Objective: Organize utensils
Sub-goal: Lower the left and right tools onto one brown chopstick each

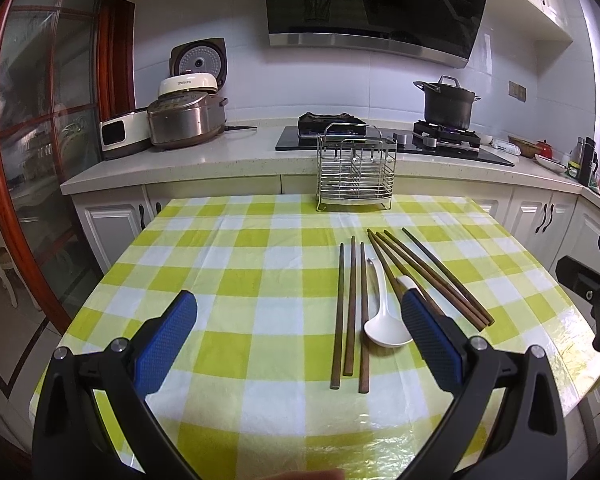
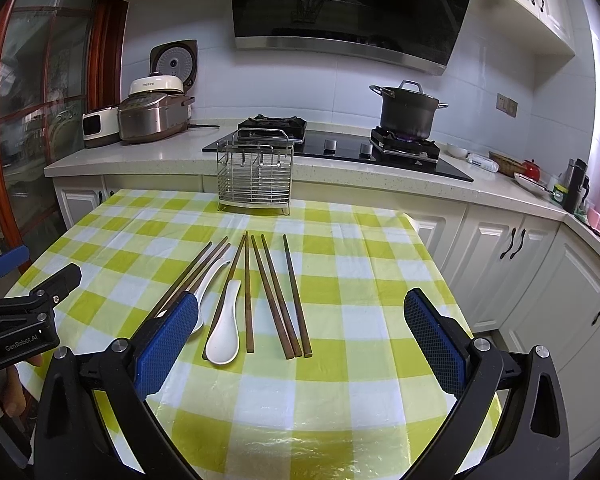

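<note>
Several dark wooden chopsticks (image 1: 352, 312) (image 2: 280, 296) lie loose on the yellow-checked table (image 1: 240, 264) (image 2: 360, 280), pointing toward the far edge. Two white ceramic spoons lie among them: one spoon (image 1: 384, 320) (image 2: 226, 328) shows fully, the other spoon (image 1: 406, 281) (image 2: 210, 276) is partly hidden behind a blue finger pad. A wire utensil holder (image 1: 356, 172) (image 2: 256, 172) stands empty at the table's far edge. My left gripper (image 1: 298, 296) hovers open left of the pile. My right gripper (image 2: 302, 296) hovers open right of it. Neither holds anything.
Behind the table runs a counter with a rice cooker (image 1: 184, 120) (image 2: 154, 116) and a stove bearing a black pot (image 1: 446, 104) (image 2: 408, 114) over a lit burner. White cabinets (image 2: 500, 248) stand close to the table's right side. A glass door (image 1: 32, 140) is at the left.
</note>
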Available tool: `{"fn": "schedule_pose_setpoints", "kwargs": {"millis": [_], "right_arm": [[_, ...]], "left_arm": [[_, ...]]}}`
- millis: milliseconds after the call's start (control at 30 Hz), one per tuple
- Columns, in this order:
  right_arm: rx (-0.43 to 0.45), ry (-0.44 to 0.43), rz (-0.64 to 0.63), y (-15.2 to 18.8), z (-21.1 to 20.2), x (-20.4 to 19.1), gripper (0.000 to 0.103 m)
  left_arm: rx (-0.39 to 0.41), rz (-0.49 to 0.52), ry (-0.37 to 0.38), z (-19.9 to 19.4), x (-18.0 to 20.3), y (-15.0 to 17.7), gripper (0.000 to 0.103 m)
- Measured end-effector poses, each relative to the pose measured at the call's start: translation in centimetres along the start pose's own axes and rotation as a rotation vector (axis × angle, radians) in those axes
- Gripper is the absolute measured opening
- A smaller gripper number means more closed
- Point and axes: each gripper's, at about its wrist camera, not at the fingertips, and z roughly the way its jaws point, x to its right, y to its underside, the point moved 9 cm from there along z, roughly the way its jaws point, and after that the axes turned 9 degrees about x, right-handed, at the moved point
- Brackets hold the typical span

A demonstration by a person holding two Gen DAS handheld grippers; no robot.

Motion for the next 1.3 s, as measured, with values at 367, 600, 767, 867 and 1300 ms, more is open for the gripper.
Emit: {"fn": "schedule_pose_setpoints", "kwargs": {"millis": [367,600,767,867,1300], "right_arm": [[-0.062,-0.010,0.025,2.0,2.9,0.5,0.096],[-0.108,0.000,0.031,3.1,6.6,1.5,0.096],[-0.148,-0.006,0.045,3.9,10.0,2.3,0.096],[-0.169,-0.006,0.048,4.1,12.0,2.8,0.096],[-0.240,-0.040,0.072,3.7,19.4,3.5,0.094]], "left_arm": [[-0.042,0.019,0.010,2.5,-0.4,1.2,0.099],[-0.102,0.016,0.026,6.0,-1.1,2.1,0.099],[-0.151,0.048,0.032,9.5,-1.2,2.5,0.099],[-0.166,0.065,0.032,11.6,-1.0,2.4,0.099],[-0.263,0.043,0.048,19.4,-0.3,2.7,0.097]]}}
